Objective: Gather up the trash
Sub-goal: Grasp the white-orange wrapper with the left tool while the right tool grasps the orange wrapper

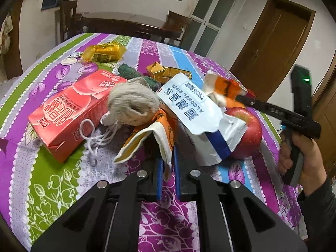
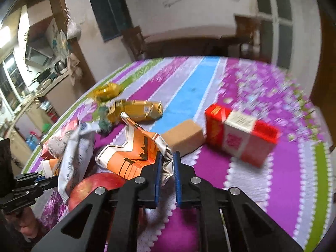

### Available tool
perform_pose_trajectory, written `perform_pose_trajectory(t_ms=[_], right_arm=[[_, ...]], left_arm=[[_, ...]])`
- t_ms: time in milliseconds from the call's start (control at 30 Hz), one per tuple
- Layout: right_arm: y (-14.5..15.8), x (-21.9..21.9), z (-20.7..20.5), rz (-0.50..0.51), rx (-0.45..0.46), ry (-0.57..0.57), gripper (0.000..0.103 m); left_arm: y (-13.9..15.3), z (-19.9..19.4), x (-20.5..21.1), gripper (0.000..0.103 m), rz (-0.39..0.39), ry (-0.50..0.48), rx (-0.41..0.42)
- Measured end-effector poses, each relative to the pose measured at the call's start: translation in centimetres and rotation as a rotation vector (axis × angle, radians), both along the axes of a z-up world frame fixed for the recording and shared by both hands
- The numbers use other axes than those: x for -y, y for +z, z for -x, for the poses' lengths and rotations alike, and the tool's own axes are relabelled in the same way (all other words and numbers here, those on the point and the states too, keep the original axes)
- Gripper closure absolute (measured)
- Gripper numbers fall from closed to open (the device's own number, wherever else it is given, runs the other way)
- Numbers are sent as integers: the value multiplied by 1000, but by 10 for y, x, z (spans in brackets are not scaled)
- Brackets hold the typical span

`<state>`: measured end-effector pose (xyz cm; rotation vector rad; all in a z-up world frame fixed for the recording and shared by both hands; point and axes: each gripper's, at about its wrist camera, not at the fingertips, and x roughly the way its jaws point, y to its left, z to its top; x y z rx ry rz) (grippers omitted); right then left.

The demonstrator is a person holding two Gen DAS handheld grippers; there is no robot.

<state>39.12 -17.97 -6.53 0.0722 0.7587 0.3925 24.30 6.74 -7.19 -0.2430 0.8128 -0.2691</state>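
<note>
Where pinched, wrapper [image 2: 134, 157] inside right gripper [image 2: 167, 169]

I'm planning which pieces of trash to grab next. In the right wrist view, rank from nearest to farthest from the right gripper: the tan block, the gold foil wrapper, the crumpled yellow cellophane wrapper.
From the right gripper, shut on an orange-and-white wrapper:
1. Tan block, just beyond the fingertips, slightly right.
2. Gold foil wrapper, farther back, left.
3. Crumpled yellow cellophane wrapper, farthest, near the table's far-left edge.
</note>
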Motion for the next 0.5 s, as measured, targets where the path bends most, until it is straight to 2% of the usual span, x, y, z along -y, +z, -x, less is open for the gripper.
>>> perform_pose_trajectory(t_ms=[200, 500], right_arm=[[39, 3, 65, 120, 193, -145, 91], [64, 4, 166, 201, 351, -264, 91]], left_arm=[[12, 23, 7, 97, -44, 19, 60], [48, 57, 18, 97, -103, 43, 203]])
